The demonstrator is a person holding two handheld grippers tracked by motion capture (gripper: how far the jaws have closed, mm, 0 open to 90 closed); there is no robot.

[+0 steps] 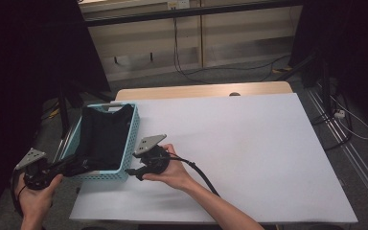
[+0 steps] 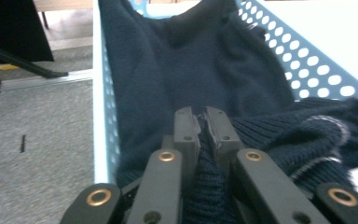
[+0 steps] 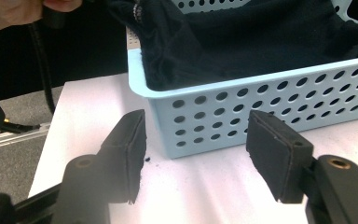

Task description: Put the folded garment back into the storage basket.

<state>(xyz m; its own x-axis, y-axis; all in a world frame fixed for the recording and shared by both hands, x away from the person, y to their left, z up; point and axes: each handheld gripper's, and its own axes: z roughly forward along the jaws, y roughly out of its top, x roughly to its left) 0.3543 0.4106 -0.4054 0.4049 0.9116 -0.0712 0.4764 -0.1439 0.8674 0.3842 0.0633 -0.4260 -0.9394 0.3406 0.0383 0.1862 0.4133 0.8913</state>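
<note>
Left claw (image 2: 199,122) is gripping a fold of the dark navy knit sweater (image 2: 191,70) lying in the light blue holey basket (image 1: 130,139) at the counter (image 1: 249,148) edge, w/ right claw (image 3: 196,154) hanging released beside it; sweater's prob. soft, floppy, light, so best pinching a thick ribbed hem.

- High view: dim, dark at both sides; table (image 1: 249,139) evenly lit, soft shadows.
- Gripper views: brighter; near jaws soft-focused, sweater (image 2: 205,70) detail murky.
</note>
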